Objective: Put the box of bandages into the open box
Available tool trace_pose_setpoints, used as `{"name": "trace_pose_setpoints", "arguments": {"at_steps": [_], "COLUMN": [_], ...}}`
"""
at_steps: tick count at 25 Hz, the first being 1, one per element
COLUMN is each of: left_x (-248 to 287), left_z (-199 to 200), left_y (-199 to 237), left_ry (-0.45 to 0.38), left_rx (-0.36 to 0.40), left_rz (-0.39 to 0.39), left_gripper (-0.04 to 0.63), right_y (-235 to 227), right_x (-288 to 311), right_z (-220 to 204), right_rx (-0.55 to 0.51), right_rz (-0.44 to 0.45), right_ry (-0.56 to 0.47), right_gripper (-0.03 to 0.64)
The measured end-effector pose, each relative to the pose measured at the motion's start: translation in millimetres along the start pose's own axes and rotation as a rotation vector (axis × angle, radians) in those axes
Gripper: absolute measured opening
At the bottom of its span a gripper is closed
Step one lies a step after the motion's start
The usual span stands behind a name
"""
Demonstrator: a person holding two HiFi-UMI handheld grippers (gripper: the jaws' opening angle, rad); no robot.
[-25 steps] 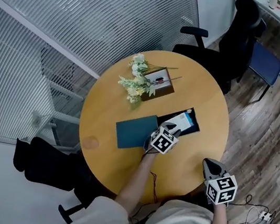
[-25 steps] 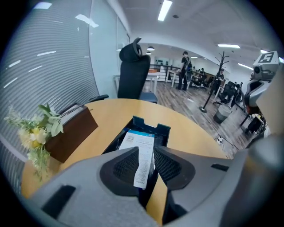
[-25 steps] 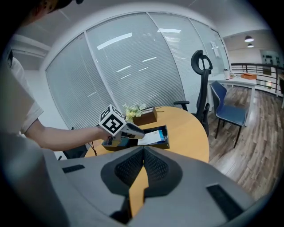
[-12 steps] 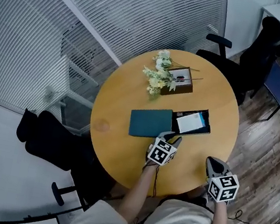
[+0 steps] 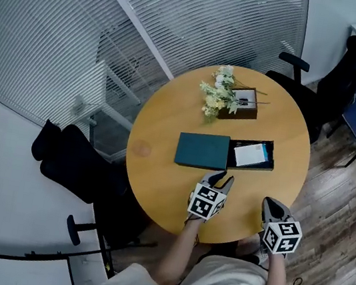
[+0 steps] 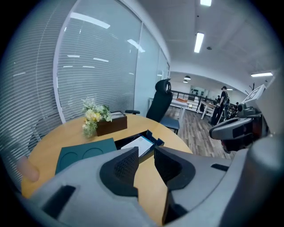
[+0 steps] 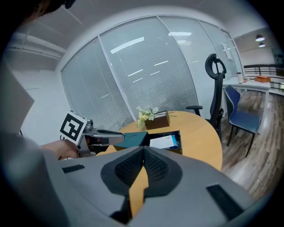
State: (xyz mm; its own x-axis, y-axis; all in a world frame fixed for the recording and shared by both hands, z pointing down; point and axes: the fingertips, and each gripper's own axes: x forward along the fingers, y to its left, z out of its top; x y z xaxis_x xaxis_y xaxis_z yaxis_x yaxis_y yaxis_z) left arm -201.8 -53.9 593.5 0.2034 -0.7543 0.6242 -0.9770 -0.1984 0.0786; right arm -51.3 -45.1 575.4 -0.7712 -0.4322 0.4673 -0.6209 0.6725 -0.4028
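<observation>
The white and blue box of bandages (image 5: 251,156) lies inside the open dark box (image 5: 268,147) on the round wooden table (image 5: 166,130). It also shows in the left gripper view as the bandage box (image 6: 138,144) in the open box (image 6: 153,137). My left gripper (image 5: 220,177) hovers near the table's front edge, a short way back from the open box, open with nothing between its fingers. My right gripper (image 5: 268,203) hangs at the table's front right edge, shut and empty. In the right gripper view the bandage box (image 7: 163,141) rests in the open box (image 7: 175,133).
The box's teal lid (image 5: 202,150) lies flat just left of the open box. A brown box with flowers (image 5: 229,98) stands at the far side. Black office chairs (image 5: 335,90) stand beyond the table, another chair (image 5: 70,161) at the left, and window blinds behind.
My left gripper has drawn back from the open box toward the table's front edge, empty. The bandage box stays in the open box. The right gripper has barely moved.
</observation>
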Motion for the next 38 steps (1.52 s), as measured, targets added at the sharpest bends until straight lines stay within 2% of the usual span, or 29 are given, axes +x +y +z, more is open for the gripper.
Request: {"name": "trace_pose_setpoints", "arguments": {"at_steps": [2,7,11,16,28,38], "left_x": [-8.5,-28.0,-38.2,-46.7,-60.6,-66.9], "left_z": [1.0,-1.6,-5.8,-13.2,-15.7,-19.2], "left_y": [-5.9,-15.9,-23.2,-33.6,-45.0,-45.9], "left_ry": [-0.017,-0.054,-0.057,-0.081,-0.109,-0.125], "left_rx": [-0.010,-0.068,-0.091,-0.143,-0.147,-0.165], "left_rz": [0.021,0.052,0.062,0.063,0.070,0.090], "left_gripper": [0.106,0.106,0.106,0.106,0.106,0.027], "right_y": [5.4,9.3,7.2,9.4,7.9,7.6], "right_x": [-1.4,-1.5,-4.8,-5.4,-9.2,-13.1], "right_z": [-1.5,-6.7,-7.3,-14.4,-11.4,-16.9], "right_rx": [0.011,-0.039,-0.011,-0.030,-0.032,-0.044], "right_rz": [0.013,0.019,0.029,0.037,0.044,0.052], "right_ry": [-0.007,0.013,-0.006,0.007,-0.005,0.011], "right_gripper": [-0.002,-0.002,-0.002,-0.002,-0.002,-0.002]}}
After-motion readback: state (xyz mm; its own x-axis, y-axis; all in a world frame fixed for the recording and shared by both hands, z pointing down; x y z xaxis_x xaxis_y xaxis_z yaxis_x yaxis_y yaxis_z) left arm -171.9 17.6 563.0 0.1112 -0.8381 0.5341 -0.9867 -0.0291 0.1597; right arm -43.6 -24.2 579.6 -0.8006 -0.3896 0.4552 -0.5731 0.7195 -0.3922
